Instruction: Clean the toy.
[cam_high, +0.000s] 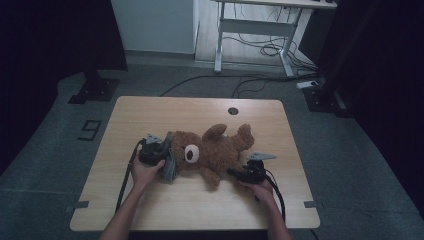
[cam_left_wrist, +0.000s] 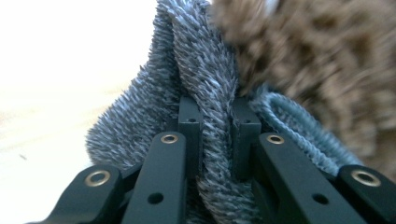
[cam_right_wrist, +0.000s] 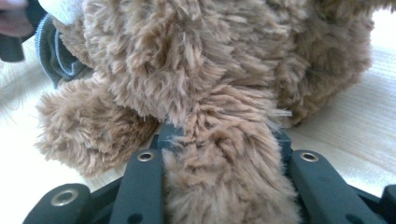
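Observation:
A brown teddy bear (cam_high: 215, 152) lies on its side in the middle of the wooden table (cam_high: 150, 112), head to the left. A grey fuzzy knit hat (cam_high: 169, 162) sits at its head. My left gripper (cam_high: 161, 156) is shut on a fold of the grey hat (cam_left_wrist: 212, 126), with the brown fur (cam_left_wrist: 327, 65) just beyond. My right gripper (cam_high: 236, 173) is shut on one of the bear's limbs (cam_right_wrist: 224, 182), whose fur bulges between the jaws; the bear's body (cam_right_wrist: 210, 60) rises right behind it.
Bare tabletop lies in front of the bear and along the far edge, where a round cable hole (cam_high: 233, 110) sits. A white desk frame (cam_high: 255, 30) and loose cables (cam_high: 265, 50) stand on the floor beyond. Dark stands flank the table.

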